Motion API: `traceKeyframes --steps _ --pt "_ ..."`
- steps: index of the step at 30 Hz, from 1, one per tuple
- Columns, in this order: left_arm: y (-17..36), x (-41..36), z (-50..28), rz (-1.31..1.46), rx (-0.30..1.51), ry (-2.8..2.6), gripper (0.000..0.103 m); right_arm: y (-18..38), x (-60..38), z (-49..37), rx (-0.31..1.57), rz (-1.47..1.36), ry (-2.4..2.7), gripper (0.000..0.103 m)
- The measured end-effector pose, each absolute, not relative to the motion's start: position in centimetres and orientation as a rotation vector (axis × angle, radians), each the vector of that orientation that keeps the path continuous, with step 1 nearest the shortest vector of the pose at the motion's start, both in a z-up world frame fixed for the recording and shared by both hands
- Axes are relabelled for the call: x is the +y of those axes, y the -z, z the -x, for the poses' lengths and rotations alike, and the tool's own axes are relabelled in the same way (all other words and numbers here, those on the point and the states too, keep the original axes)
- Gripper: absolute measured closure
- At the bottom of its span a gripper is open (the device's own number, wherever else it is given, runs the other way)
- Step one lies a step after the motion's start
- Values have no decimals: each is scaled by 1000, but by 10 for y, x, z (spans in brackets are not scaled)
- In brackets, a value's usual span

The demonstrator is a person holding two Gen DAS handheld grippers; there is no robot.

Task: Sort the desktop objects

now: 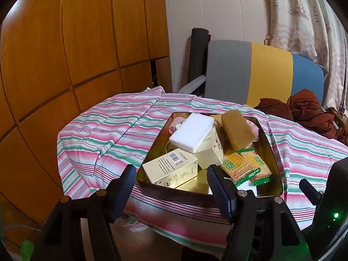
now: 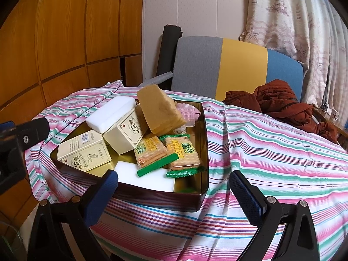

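A dark tin tray (image 1: 174,193) (image 2: 156,198) with a gold inside sits on the striped cloth. It holds two cream boxes (image 1: 171,167) (image 2: 84,152), a white foam block (image 1: 191,130) (image 2: 108,114), a tan sponge (image 1: 237,128) (image 2: 159,111), two green-edged cracker packs (image 1: 243,167) (image 2: 167,152) and a flat white block (image 2: 148,177). My left gripper (image 1: 171,187) stands open at the tray's near edge with nothing between its fingers. My right gripper (image 2: 174,195) is open over the tray's near right corner, also empty.
The striped cloth (image 2: 271,152) covers a round table. A grey, yellow and blue chair (image 2: 239,65) stands behind it with a rust-coloured garment (image 2: 282,104) beside it. Wooden panels (image 1: 65,54) line the left. The other gripper's body (image 2: 17,143) shows at the left edge.
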State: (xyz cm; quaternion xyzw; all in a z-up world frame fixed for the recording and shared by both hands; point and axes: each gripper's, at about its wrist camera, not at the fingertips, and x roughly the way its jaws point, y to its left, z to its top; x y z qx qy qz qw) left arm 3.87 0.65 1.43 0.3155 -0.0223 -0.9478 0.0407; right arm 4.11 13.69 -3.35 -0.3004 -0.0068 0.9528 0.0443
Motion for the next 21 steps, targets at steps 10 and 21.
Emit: traceKeyframes --steps 10,21 --pt "-11 5 -36 -983 -65 2892 34 32 139 -42 -17 914 -2904 0" --pt "-3 4 -31 -1019 -63 2875 34 34 141 -41 -7 929 -2899 0"
